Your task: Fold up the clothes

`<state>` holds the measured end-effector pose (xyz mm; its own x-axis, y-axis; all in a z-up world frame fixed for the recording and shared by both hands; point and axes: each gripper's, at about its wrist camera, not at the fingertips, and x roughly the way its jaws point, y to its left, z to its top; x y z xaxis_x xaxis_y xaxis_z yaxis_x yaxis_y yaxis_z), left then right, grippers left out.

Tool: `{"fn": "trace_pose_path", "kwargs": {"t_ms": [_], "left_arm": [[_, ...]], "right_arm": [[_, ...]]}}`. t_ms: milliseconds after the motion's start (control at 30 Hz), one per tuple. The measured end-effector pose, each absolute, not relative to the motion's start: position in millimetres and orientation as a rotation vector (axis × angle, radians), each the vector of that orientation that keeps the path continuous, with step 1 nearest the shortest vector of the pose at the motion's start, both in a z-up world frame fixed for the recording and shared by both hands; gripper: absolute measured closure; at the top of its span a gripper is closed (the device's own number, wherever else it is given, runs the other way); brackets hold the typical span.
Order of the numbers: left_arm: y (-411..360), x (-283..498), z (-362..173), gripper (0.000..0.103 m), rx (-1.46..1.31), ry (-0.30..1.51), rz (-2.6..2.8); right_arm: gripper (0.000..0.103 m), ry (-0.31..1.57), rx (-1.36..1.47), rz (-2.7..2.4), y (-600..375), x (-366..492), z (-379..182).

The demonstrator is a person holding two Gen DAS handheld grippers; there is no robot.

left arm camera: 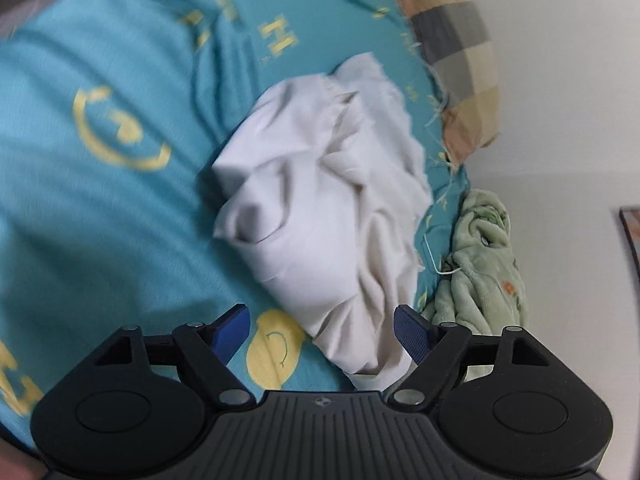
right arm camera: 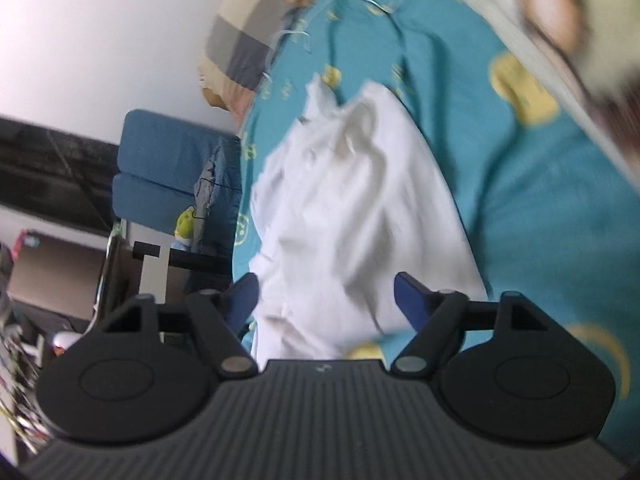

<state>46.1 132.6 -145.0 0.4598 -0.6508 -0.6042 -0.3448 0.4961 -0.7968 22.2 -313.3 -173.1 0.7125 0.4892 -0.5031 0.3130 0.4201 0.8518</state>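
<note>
White garment (left arm camera: 320, 208) is seen bunched in a loose heap at centre frame in both wrist views, lying on the teal bedsheet (left arm camera: 100, 220) with yellow smiley prints; no clean fold line or squared edge can be made out, so folding is judged barely started or the piece only just dropped. Left gripper (left arm camera: 322, 332) is shown at bottom centre with its blue fingers spread wide, the near end of the cloth lying between them but not pinched. Right gripper (right arm camera: 324, 300) is likewise held wide at bottom centre of its view, cloth between the fingers, no pad seen pressing on it. Nothing is held by either. Left to do, by judgement: garment to be spread flat, then folded. A checked pillow (left arm camera: 452, 60) is seen upper right in the left view, a green fleece item (left arm camera: 484, 264) at right edge beside the bed. Both views are motion-blurred, so fine detail cannot be confirmed.
</note>
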Motion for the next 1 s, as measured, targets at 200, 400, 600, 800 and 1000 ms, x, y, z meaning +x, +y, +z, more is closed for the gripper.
{"fn": "trace_pose_path", "kwargs": {"t_ms": [200, 400, 600, 800, 1000], "left_arm": [[137.5, 57.0, -181.8, 0.026, -1.254, 1.127, -0.193], [138.4, 72.1, -188.0, 0.071, -1.268, 1.089, -0.19], [144.9, 70.4, -171.2, 0.089, -1.247, 1.037, -0.189], [151.5, 60.4, -127.3, 0.09, -1.216, 0.948, -0.252], [158.2, 29.0, -92.5, 0.091, -1.178, 0.909, -0.254]], "right_arm": [[0.026, 0.949, 1.392, 0.069, -301.1, 20.7, -228.5], [0.053, 0.84, 1.417, 0.017, -303.6, 29.4, -235.0], [0.096, 0.722, 1.257, 0.0, -309.0, 34.2, -203.8], [0.097, 0.594, 1.153, 0.042, -322.4, 32.0, -161.5], [0.097, 0.546, 1.092, 0.08, -329.5, 7.3, -120.4]]}}
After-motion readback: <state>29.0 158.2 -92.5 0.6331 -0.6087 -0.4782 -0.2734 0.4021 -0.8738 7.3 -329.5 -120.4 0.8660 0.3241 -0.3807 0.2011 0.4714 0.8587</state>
